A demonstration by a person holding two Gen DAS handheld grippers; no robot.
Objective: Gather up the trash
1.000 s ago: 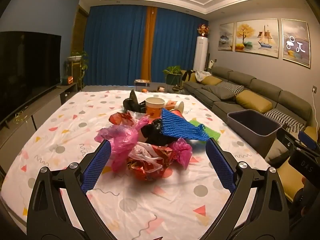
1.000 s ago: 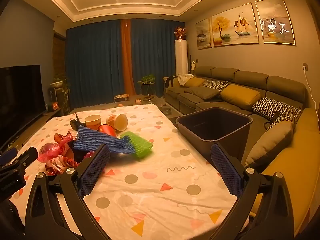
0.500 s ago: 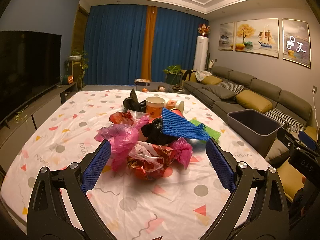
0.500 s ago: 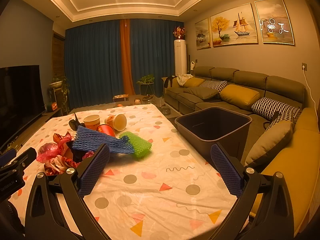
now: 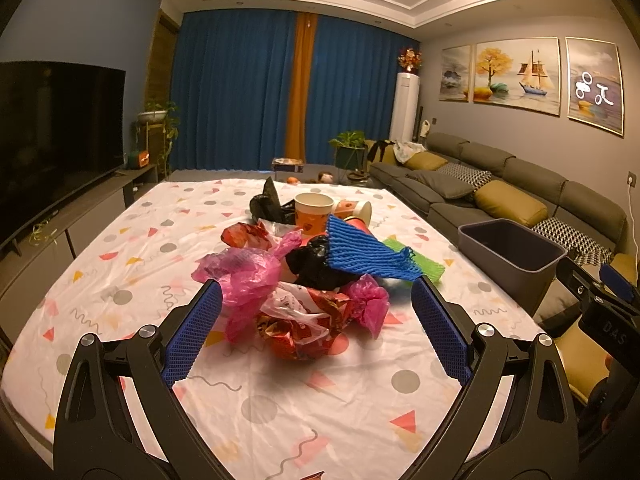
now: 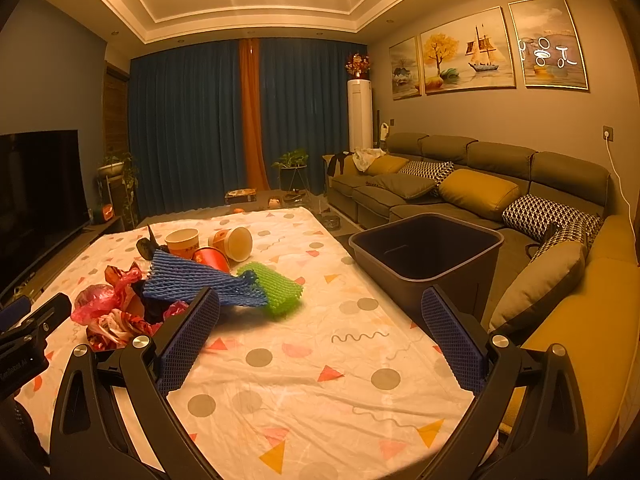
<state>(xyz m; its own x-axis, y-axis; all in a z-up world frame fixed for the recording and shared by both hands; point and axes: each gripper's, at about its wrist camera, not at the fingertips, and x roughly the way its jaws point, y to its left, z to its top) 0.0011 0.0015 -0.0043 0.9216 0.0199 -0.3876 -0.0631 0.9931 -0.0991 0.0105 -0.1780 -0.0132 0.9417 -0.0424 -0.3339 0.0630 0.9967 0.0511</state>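
Observation:
A heap of trash lies mid-table: pink plastic bags (image 5: 244, 272), a red-and-white crumpled wrapper (image 5: 304, 320), a black bag (image 5: 316, 264), blue foam netting (image 5: 364, 254), green foam netting (image 6: 276, 288) and paper cups (image 5: 314, 210). My left gripper (image 5: 316, 308) hovers open just before the heap, its fingers either side of the wrapper, touching nothing. In the right wrist view my right gripper (image 6: 320, 316) is open over bare cloth, right of the heap. The dark grey bin (image 6: 428, 256) stands at the table's right edge.
The table wears a white cloth with coloured shapes (image 6: 304, 360). A long grey sofa with cushions (image 6: 480, 188) runs behind the bin. A TV (image 5: 52, 128) on a low cabinet lines the left side. Blue curtains hang at the far end.
My left gripper has crept slightly closer to the heap. The right gripper view has shifted very little. Both stay open.

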